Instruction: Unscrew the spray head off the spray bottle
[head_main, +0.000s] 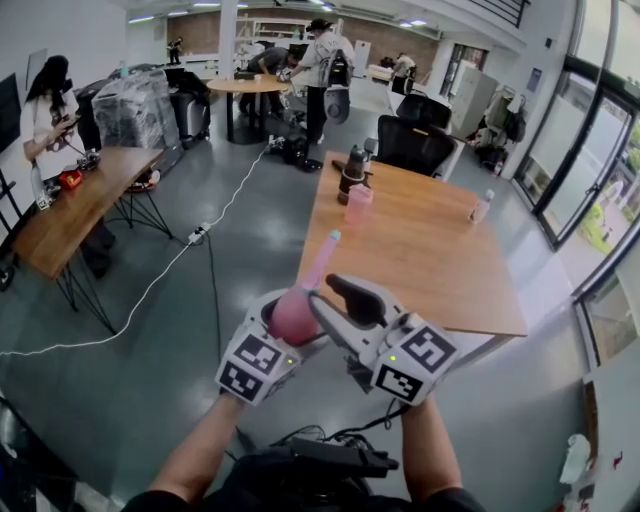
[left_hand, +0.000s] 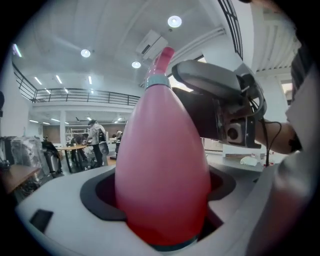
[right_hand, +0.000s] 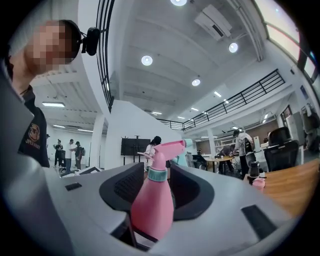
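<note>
with our left gripper (head_main: 284, 322) clamped on the spray bottle (left_hand: 162, 165), we should close the spread right gripper (head_main: 345, 303) squarely on the collar (right_hand: 156, 174) under the spray head (right_hand: 167, 149) between its jaws.

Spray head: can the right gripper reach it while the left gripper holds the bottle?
Probably yes. The right gripper has its jaws apart on either side of the spray bottle, with the spray head at their tips, nothing blocking. The left gripper clamps only the body.
</note>
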